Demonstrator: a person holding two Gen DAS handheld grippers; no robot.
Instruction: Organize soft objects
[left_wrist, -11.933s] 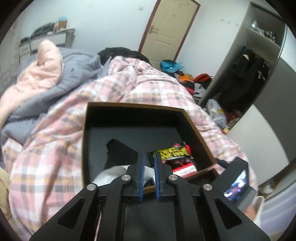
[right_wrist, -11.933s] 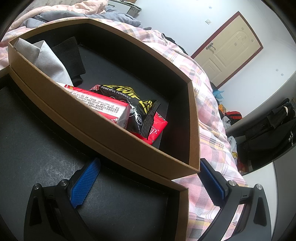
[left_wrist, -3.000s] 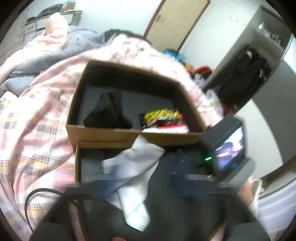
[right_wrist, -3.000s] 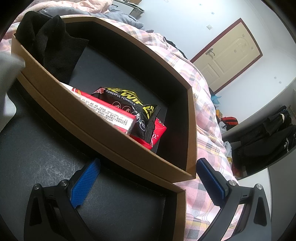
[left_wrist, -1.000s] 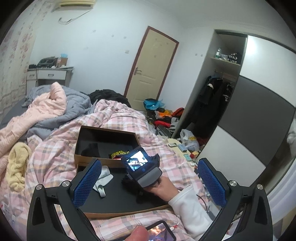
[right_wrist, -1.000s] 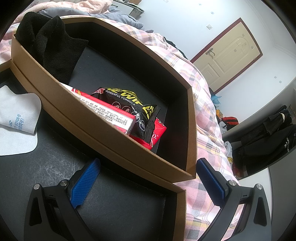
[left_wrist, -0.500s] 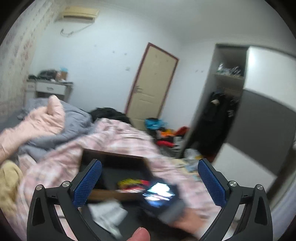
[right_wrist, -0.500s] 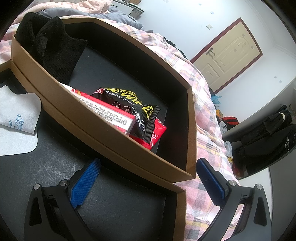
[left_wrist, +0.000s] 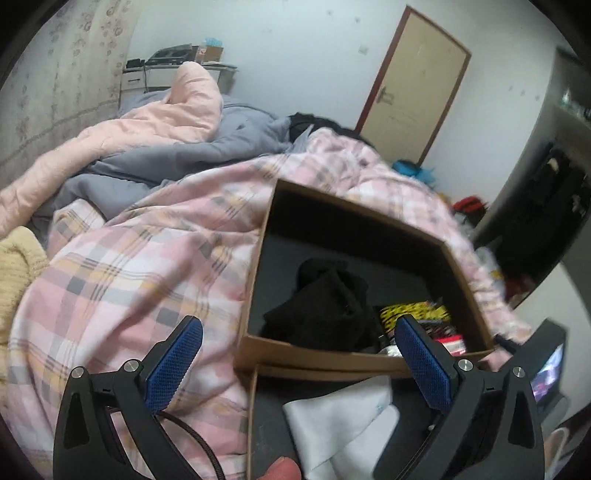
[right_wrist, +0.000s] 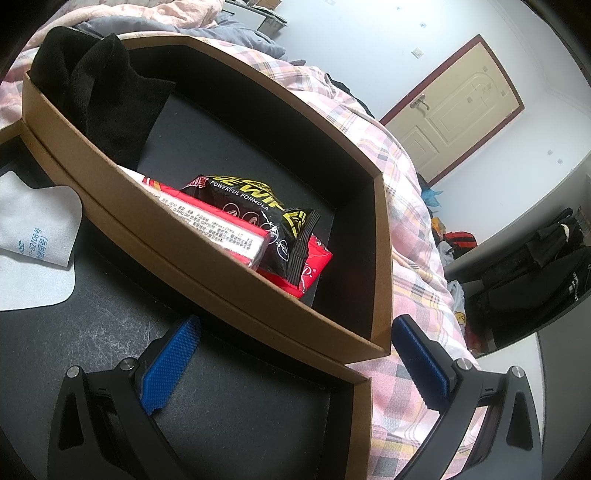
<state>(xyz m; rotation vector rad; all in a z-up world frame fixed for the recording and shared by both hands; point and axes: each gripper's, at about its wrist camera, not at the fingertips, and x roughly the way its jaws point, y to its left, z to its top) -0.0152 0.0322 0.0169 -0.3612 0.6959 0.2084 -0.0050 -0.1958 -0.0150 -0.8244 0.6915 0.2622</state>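
Cardboard box (right_wrist: 236, 258) on the bed (left_wrist: 122, 266) holding black cloth (right_wrist: 107, 99) and snack packets (right_wrist: 258, 218); both grippers' jaws apart, empty.

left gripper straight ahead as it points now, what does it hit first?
Probably the black cloth inside the deeper cardboard box, once the left gripper clears the near wall. Depth unclear.

The brown cardboard box (right_wrist: 207, 266) looks matt, with a black matt lining. The black knitted cloth (right_wrist: 107, 96) is fuzzy. The black and yellow plastic packet (right_wrist: 258, 218) is glossy.
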